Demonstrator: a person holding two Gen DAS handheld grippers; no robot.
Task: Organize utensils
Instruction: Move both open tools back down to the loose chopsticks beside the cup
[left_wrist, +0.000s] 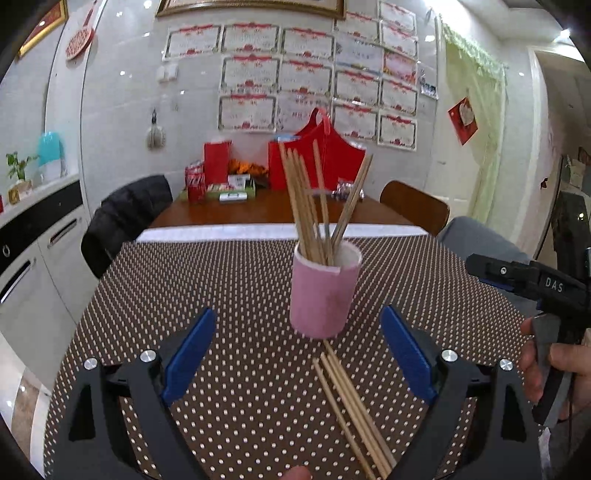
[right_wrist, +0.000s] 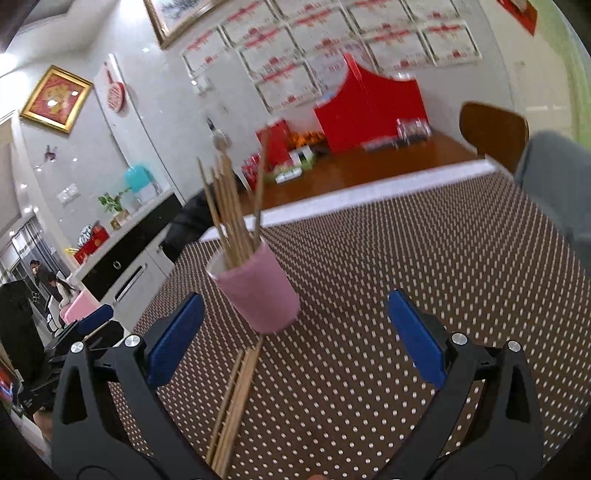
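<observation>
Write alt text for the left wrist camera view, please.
A pink cup holding upright wooden chopsticks stands on a brown dotted tablecloth, just beyond the open left gripper. More loose chopsticks lie flat before the cup.

Cup (left_wrist: 324, 295): standing upright on the surface (left_wrist: 229, 295), toward its middle.
Upright sticks (left_wrist: 314, 206): leaning inside the cup, fanning out above its rim.
Loose sticks (left_wrist: 351, 410): lying flat on the surface in a bundle, in front of the cup, one end reaching its base.
Far end of the surface: carrying bags (left_wrist: 325, 155) and boxes against the wall.
Chairs (left_wrist: 413, 206): sitting at both sides.
</observation>
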